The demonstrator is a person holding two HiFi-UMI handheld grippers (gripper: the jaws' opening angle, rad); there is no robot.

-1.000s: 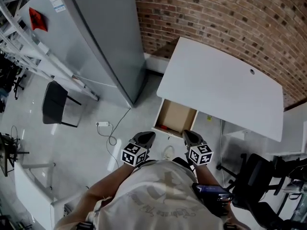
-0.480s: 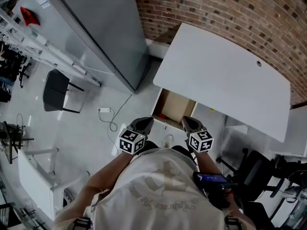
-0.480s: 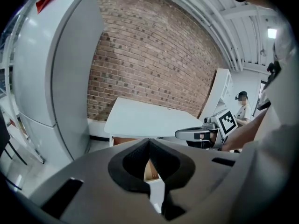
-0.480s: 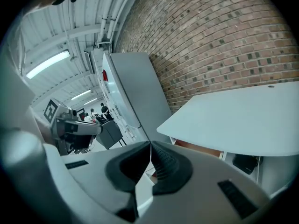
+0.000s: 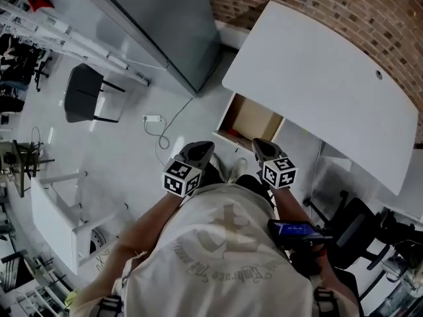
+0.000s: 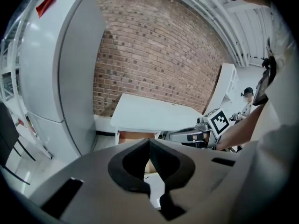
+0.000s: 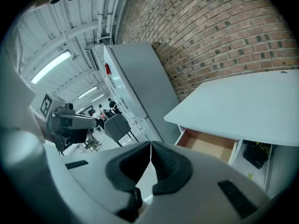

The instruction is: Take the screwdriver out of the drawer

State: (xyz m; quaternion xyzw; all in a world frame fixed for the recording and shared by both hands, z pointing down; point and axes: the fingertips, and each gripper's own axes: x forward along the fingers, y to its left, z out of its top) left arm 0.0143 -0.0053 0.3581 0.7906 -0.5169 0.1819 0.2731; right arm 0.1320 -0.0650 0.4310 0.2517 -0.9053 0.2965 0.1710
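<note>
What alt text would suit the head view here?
Seen from above, a person holds the left gripper and right gripper side by side, both short of an open drawer under a white desk beside a brick wall. Nothing is held.

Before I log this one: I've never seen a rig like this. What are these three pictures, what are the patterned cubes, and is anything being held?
There is no robot here. A person carries a two-jaw gripper in each hand, and the patterned cubes are parts of those grippers. The head view looks steeply down from the person's head at the left gripper and the right gripper. The other two pictures come from cameras riding on each gripper, looking along its jaws. Both pairs of jaws are closed, with nothing between them. Ahead stands a white desk, with nothing visible on top and an open drawer underneath. I cannot make out the screwdriver inside.
</note>
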